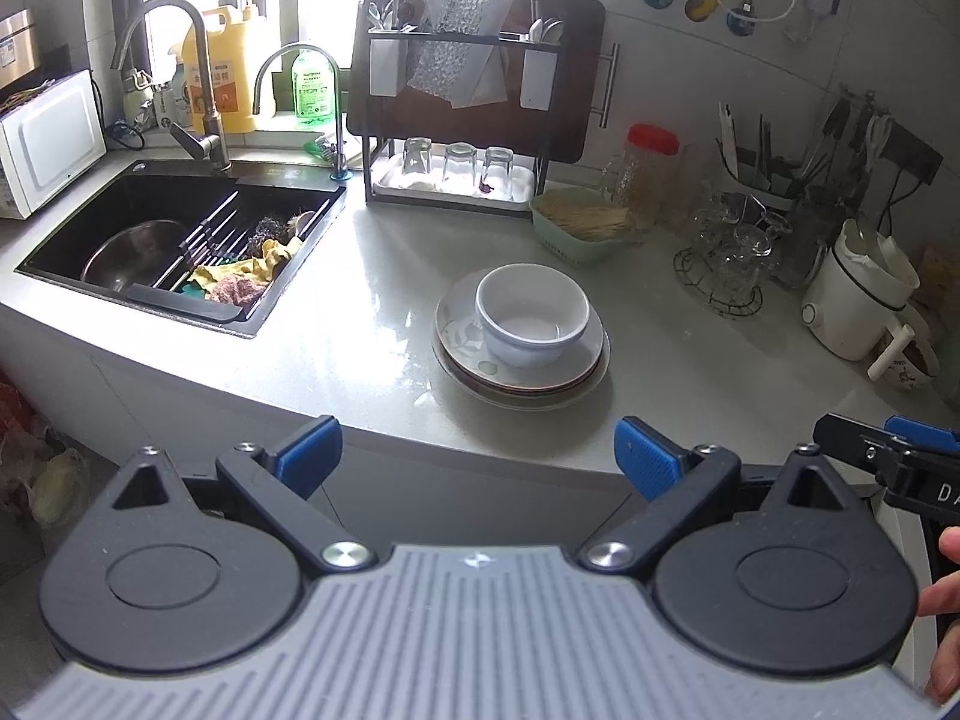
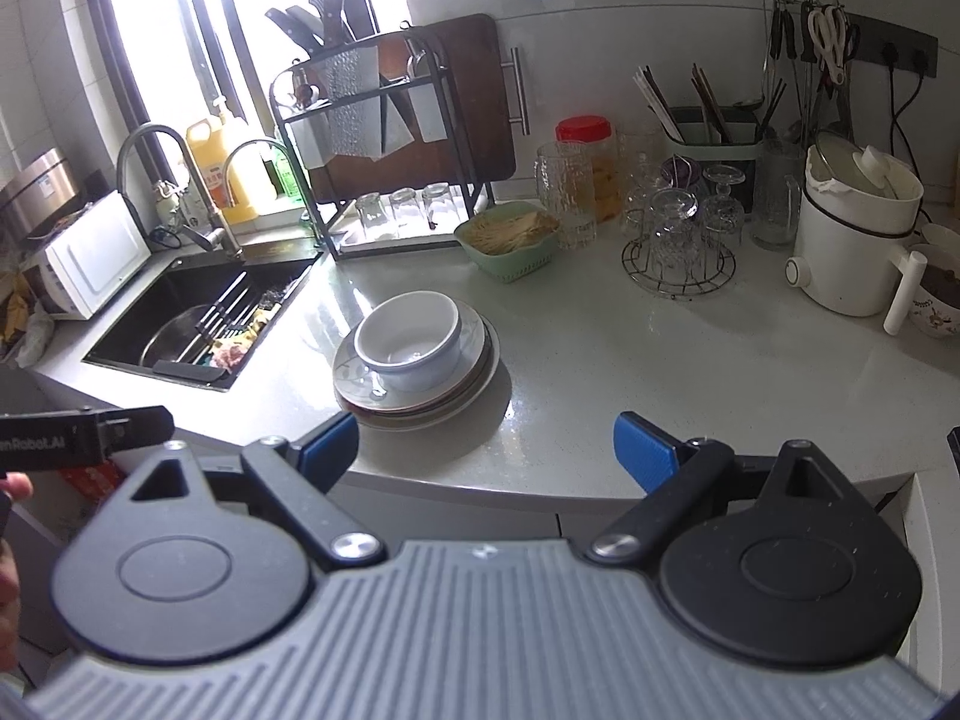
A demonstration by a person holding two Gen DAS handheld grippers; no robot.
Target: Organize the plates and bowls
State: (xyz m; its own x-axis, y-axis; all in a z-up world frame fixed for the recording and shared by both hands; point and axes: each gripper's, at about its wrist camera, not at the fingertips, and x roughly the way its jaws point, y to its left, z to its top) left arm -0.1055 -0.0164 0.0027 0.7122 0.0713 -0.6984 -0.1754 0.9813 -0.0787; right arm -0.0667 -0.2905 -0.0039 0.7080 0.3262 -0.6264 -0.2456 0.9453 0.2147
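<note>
Both tools hang short of the table edge, left tool [image 1: 477, 459] and right tool [image 2: 486, 456] spread wide, empty. The white bowl [image 1: 531, 315] sits loose atop the plate stack [image 1: 521, 360] mid-table; a careless nudge could send it skidding.

A white bowl [image 1: 531, 315] sits upright and empty on top of a small stack of plates [image 1: 521, 360]. The top plate is pale grey with a leaf pattern; darker rims of the plates beneath show at the stack's edge. The stack rests on the light countertop [image 1: 372, 324] near its front edge, to the right of the sink, well apart from the back wall.
</note>
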